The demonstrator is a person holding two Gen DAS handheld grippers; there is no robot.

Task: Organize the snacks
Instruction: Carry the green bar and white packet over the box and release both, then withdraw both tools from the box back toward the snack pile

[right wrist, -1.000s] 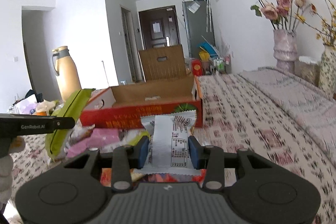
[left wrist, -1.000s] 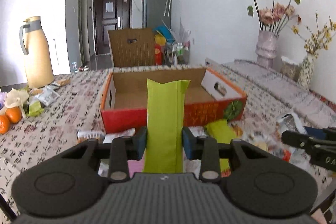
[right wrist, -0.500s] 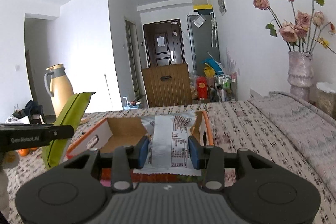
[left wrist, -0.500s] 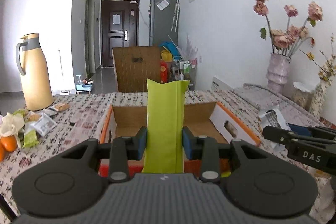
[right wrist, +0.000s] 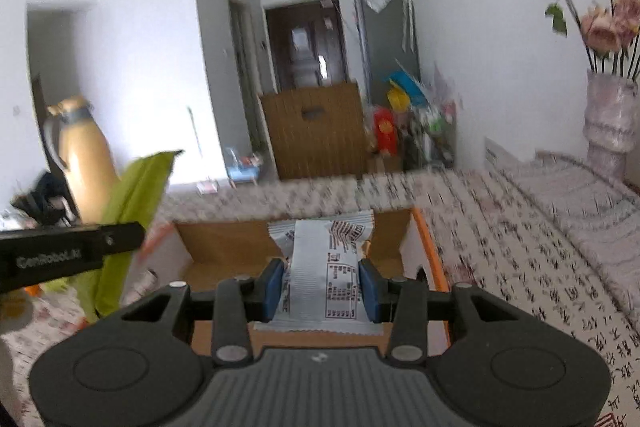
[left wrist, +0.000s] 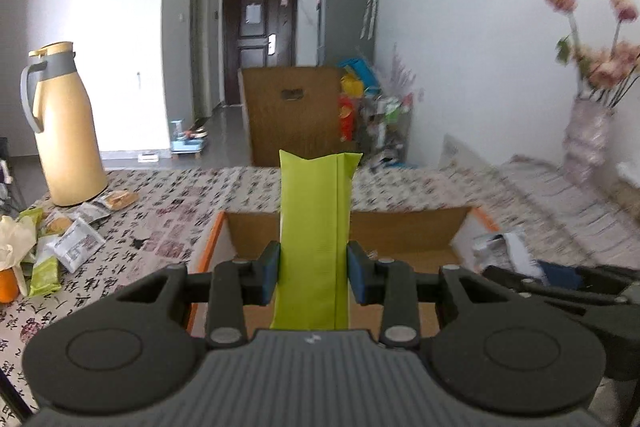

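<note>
Two packets now hang over the open orange-rimmed cardboard box (left wrist: 460,223), carried forward from short of it: the left gripper (left wrist: 313,273) clamps a lime-green pouch (left wrist: 316,227), the right gripper (right wrist: 322,285) a white printed wrapper (right wrist: 324,259). Both look ready to drop in.

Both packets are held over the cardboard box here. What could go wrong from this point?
1. The green packet stands tall between the left gripper's fingers, gripped low down; on release it may tip over the box wall instead of lying flat.
2. The right gripper with the white packet hangs close beside the left one over the same box, so the two could bump.
</note>
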